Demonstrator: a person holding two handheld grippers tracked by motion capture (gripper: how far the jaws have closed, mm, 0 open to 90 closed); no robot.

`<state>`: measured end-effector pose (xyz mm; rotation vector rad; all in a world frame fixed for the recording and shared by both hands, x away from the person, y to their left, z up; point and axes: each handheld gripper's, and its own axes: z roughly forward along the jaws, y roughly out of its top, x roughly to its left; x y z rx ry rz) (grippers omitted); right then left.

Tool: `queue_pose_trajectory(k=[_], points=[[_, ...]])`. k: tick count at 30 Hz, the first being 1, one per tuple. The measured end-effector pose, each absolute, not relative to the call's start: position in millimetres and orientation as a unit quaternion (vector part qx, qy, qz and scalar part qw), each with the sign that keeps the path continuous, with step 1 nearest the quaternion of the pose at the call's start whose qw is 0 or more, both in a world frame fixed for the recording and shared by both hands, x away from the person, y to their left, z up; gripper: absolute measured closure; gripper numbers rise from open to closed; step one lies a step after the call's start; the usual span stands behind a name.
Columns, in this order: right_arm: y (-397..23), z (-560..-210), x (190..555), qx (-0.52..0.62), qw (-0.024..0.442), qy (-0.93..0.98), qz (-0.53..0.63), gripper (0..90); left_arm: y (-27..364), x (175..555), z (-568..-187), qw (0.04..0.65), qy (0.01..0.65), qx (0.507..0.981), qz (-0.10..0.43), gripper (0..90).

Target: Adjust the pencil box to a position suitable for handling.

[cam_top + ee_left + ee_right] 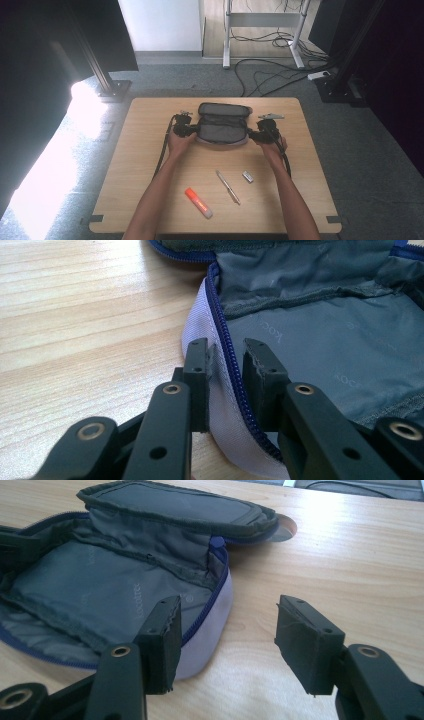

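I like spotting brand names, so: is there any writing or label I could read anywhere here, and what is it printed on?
Faint repeated brand print on the pencil case lining: too faint to read surely; a partial "KOC..." shows by the left tongs.
Orange highlighter: no readable label, too small.
Pen: no text visible.
Small white eraser: any marking too small to read.

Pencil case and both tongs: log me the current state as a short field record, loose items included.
case: grey fabric pencil case with blue zipper, unzipped, lid flipped back, inside looks empty
left tongs: jaws straddle the case's zippered wall, narrow gap, not clamped
right tongs: jaws wide apart at the case's other end, nothing between them
loose items: orange highlighter, slim silver pen, small white eraser, near edge
surface: light wooden table
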<state>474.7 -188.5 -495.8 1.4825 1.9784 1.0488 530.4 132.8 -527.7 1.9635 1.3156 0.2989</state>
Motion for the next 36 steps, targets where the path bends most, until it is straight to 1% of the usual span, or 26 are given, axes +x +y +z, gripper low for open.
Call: queue_pose_trajectory(k=[5, 13, 21, 25, 31, 34, 36], points=[[-180.5, -500.8, 483.0, 0.536, 0.225, 0.718, 0.382, 45.8, 133.2, 530.4, -527.6, 0.370, 0.514, 0.765, 0.116, 74.0], [-172.0, -518.5, 493.4, 0.549, 0.212, 0.717, 0.373, 47.0, 132.0, 529.4, -527.1, 0.367, 0.513, 0.767, 0.117, 73.8], [-159.9, -527.8, 507.2, 0.554, 0.200, 0.732, 0.343, 49.8, 130.3, 528.2, -526.9, 0.364, 0.512, 0.769, 0.117, 73.5], [-155.2, -535.2, 510.8, 0.557, 0.209, 0.739, 0.318, 55.3, 129.7, 527.8, -526.7, 0.363, 0.511, 0.770, 0.118, 72.9], [-158.0, -538.0, 512.0, 0.570, 0.198, 0.729, 0.325, 63.3, 129.4, 527.7, -527.1, 0.362, 0.510, 0.772, 0.118, 72.5], [-160.4, -537.6, 512.7, 0.570, 0.194, 0.729, 0.325, 68.7, 129.4, 527.9, -527.5, 0.361, 0.511, 0.771, 0.117, 71.9], [-161.1, -537.6, 512.8, 0.571, 0.194, 0.729, 0.325, 69.9, 129.3, 528.0, -527.8, 0.361, 0.511, 0.771, 0.116, 71.8]])
